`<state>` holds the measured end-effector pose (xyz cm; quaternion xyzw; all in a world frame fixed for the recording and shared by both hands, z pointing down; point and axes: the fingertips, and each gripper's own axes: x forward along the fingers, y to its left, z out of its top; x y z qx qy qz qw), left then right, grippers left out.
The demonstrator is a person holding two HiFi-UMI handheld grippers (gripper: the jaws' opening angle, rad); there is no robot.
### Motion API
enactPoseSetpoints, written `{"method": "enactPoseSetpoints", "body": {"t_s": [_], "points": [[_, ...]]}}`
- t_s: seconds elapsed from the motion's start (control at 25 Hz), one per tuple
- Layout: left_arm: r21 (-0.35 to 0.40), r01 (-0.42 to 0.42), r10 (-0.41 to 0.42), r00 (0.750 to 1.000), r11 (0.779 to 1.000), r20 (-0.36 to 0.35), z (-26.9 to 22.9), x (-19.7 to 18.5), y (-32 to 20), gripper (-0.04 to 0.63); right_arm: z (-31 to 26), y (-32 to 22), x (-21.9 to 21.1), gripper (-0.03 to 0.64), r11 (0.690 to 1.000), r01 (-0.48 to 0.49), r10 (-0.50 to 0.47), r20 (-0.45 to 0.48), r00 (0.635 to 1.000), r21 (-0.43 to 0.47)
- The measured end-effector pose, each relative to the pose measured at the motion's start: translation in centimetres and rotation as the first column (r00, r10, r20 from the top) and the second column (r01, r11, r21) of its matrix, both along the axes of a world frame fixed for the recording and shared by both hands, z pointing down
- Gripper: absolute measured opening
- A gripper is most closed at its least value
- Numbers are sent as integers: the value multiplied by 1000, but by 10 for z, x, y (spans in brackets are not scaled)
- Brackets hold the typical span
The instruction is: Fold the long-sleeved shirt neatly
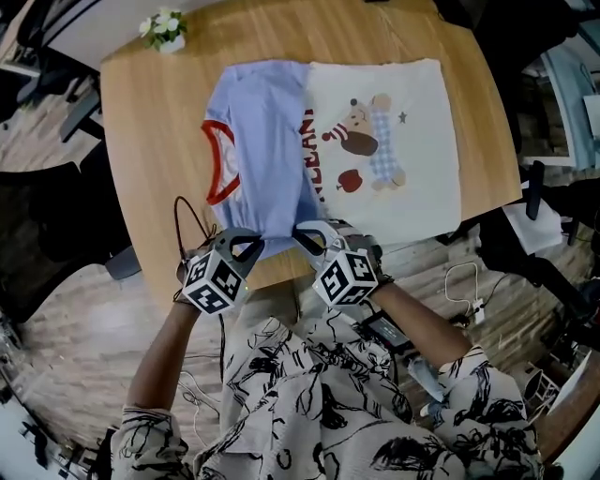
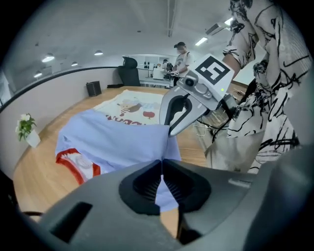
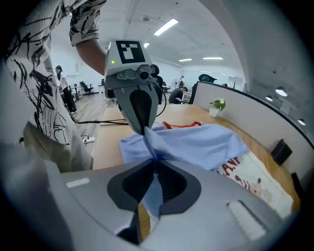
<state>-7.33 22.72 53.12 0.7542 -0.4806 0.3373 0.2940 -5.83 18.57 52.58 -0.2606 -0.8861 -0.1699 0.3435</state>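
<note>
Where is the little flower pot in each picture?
Head view: flower pot top left, on the table corner.
Left gripper view: flower pot at far left.
Right gripper view: flower pot right of centre, upper half.
Shared landmark: the shirt's red collar.

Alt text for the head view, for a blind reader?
From above, the left gripper and right gripper each pinch the blue part of a long-sleeved shirt at the near edge of a wooden table. Its cream, bear-printed body lies flat; a small potted plant stands at a far corner.
</note>
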Motion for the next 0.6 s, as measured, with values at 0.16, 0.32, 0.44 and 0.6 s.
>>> {"method": "enactPoseSetpoints", "body": {"t_s": [0.16,0.32,0.44,0.6], "points": [[-3,4,-4,1000,1000,16,22,2,4,21,21,9,17,114,999,11,-16,-99,995,-49],[-6,-11,12,999,1000,43,35,2,10,25,11,11,18,193,990,-39,27,-96,995,-135],[-33,-44,46,997,998,55,43,6,15,65,-5,4,2,207,980,-98,91,-49,995,-172],[-19,-60,60,998,998,3,29,18,19,140,1,0,-8,206,987,-83,76,-54,996,-139]]}}
